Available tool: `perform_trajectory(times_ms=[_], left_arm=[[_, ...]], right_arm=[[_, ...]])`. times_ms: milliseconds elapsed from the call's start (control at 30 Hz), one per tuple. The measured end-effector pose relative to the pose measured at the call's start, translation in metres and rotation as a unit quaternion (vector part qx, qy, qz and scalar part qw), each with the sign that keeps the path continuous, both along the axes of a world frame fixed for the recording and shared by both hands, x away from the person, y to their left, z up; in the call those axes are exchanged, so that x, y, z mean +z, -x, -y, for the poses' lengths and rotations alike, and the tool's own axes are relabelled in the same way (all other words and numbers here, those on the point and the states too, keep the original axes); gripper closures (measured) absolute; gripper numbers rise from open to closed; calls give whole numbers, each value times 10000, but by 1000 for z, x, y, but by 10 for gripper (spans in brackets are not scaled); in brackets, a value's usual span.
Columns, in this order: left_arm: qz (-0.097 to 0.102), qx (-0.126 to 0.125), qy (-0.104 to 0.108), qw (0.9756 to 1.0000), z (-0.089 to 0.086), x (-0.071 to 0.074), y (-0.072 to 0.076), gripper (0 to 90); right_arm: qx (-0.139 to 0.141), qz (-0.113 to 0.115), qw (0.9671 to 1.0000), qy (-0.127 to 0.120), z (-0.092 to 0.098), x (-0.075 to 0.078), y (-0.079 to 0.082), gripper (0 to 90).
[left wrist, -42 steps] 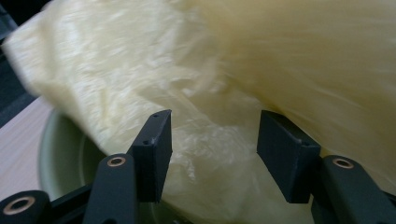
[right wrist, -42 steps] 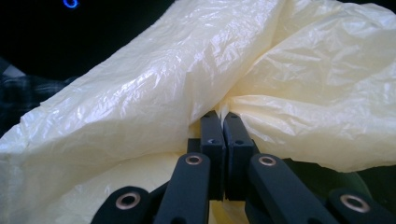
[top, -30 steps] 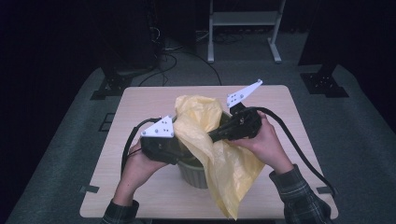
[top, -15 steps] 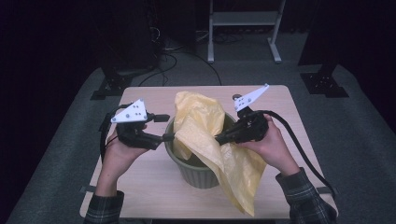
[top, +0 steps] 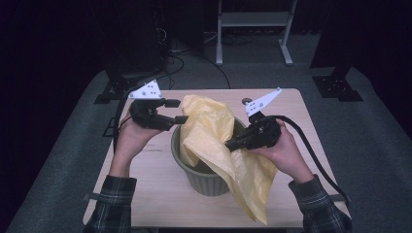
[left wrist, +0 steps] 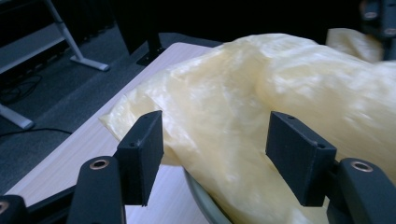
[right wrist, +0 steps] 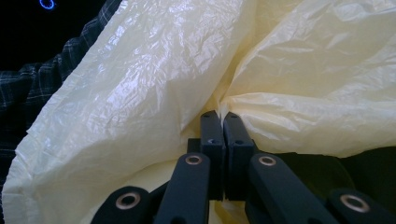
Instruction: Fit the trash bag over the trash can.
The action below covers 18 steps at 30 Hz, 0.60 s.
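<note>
A yellow plastic bag point(top: 209, 121) lies bunched over a green bin point(top: 204, 179) at the middle of the table and hangs down the bin's front right side. My right gripper point(top: 228, 144) is shut on a fold of the bag point(right wrist: 140, 93) above the bin, its pads pressed together on the film point(right wrist: 222, 116). My left gripper point(top: 177, 110) hovers just left of the bin's rim. Its jaws have just been opening and stand open, with nothing pinched. In the left gripper view the bag point(left wrist: 280, 84) lies just beyond the left gripper point(left wrist: 217, 126), above the bin's rim point(left wrist: 201, 196).
The light wooden table point(top: 145, 194) sits on grey carpet. A metal stand point(top: 252, 19) and dark equipment stand beyond the far edge. Black cables trail from both grippers, one across the table's right side point(top: 311, 145).
My left gripper has moved from the bin's near left side up and to the left, away from the bag. The right gripper has stayed shut on the bag.
</note>
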<state>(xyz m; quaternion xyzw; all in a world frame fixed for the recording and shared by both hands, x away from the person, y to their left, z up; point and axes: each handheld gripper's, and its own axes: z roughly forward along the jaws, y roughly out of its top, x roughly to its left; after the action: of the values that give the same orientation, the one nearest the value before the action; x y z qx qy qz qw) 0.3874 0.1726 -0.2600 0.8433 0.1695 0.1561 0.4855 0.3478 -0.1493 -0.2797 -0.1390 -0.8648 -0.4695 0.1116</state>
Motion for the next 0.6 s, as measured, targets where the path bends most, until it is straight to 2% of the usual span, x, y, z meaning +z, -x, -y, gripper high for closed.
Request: perform_trajectory(times_ms=[100,233,367,600], left_arm=[[-56,-5,-16,10000,7,-3,-10,357],[-190,79,-240,9995,19,-11,-25,358],[-373,18,-269,9989,25,-20,-33,373],[-343,-162,-372,9986,28,-20,-29,825]], right_arm=[[18,1,10000,-13,-1,0,1,888],[50,-2,10000,-18,-1,1,2,888],[72,11,10000,-38,1,2,3,888],[81,55,9999,-78,3,4,5,888]])
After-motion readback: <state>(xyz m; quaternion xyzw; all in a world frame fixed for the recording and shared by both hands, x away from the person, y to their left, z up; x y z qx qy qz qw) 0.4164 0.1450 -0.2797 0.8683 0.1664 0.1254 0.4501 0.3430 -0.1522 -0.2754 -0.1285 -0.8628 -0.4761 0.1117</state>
